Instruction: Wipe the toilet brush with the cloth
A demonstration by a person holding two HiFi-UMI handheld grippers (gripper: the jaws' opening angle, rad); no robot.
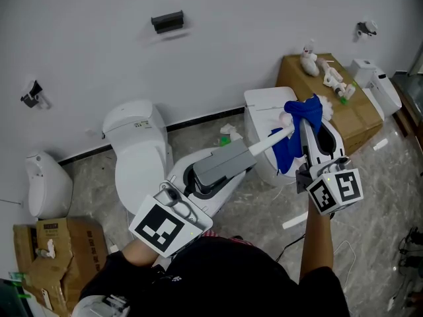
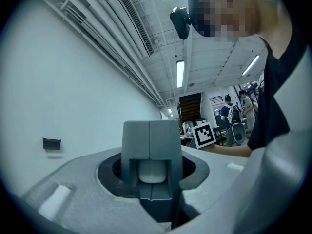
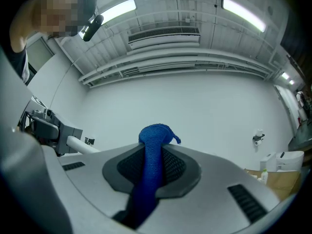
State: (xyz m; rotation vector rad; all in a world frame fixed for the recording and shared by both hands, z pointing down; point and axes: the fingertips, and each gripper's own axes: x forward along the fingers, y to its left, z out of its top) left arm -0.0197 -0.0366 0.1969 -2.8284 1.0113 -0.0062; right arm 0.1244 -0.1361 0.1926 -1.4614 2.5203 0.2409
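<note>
Left gripper [image 1: 250,150] clenched on the brush [image 1: 271,139], right gripper [image 1: 306,127] clenched on the cloth [image 1: 304,111].
The left gripper's grey fingers [image 2: 136,145] close round the end of the brush's white handle, and the brush reaches out about level to the right. The blue cloth is pinched between the right gripper's jaws, bunches past their tips, and drapes over the brush's far end, touching it. Both hang above a white toilet [image 1: 261,104]. A cardboard box [image 1: 353,114] stands behind by the wall.

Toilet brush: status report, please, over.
Left tongs shut on toilet brush handle. Right tongs shut on cloth, draped at brush's far end. Nothing seen in the way.
</note>
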